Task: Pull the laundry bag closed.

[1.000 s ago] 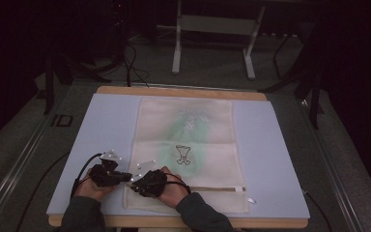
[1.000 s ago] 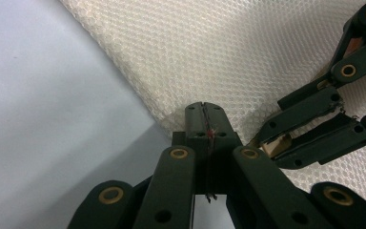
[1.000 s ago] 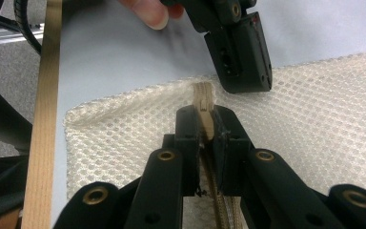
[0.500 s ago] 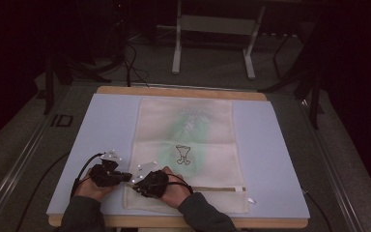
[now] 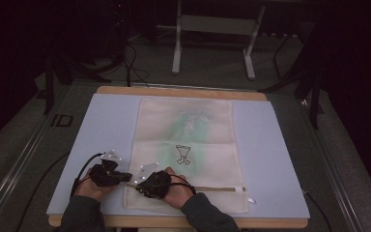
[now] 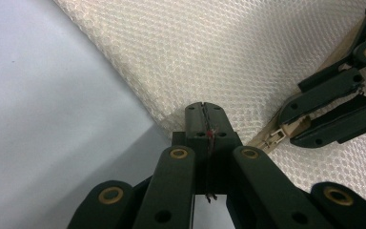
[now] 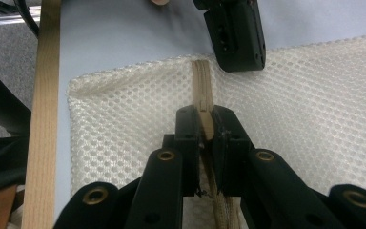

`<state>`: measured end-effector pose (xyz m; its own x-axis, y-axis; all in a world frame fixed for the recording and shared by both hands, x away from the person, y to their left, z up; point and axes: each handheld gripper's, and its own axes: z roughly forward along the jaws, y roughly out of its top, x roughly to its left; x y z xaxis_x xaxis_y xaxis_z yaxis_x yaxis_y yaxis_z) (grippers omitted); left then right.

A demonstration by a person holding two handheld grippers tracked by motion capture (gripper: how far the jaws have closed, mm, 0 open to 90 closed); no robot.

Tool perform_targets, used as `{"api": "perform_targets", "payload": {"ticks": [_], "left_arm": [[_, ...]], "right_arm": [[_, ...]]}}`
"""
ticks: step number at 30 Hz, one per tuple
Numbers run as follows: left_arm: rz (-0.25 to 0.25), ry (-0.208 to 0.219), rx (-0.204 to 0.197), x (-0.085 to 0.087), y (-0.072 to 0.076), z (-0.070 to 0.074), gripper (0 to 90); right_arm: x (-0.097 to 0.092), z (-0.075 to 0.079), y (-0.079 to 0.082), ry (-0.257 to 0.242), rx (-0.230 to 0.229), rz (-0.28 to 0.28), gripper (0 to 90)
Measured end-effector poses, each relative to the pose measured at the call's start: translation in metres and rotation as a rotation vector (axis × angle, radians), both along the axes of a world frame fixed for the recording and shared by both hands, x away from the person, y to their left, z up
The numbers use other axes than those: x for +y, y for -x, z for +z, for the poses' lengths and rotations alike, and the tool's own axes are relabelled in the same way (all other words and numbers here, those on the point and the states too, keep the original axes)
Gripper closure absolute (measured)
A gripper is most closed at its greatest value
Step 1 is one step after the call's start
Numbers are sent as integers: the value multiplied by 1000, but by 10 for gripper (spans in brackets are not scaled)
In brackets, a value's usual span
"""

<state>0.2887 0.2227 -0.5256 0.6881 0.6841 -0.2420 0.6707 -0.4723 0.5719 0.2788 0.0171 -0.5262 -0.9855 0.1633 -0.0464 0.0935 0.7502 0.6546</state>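
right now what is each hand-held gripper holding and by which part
The right hand-held gripper is shut on the mesh laundry bag's zipper tape. The left hand-held gripper is shut at the bag's edge; no cloth shows between its jaws.

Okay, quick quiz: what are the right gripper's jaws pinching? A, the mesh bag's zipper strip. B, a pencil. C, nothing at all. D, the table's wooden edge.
A: in the right gripper view, the right gripper is clamped on the tan zipper strip of the mesh bag.

Mesh bag (image 5: 186, 145) on table (image 5: 280, 145), left hand-held gripper (image 5: 125, 177), right hand-held gripper (image 5: 139, 186)
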Motion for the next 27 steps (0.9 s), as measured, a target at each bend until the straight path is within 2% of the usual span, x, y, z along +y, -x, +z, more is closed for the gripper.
{"api": "perform_targets", "payload": {"ticks": [27], "left_arm": [[3, 6, 4, 1, 0, 0, 899]], "right_arm": [[-17, 4, 5, 32, -15, 0, 822]]}}
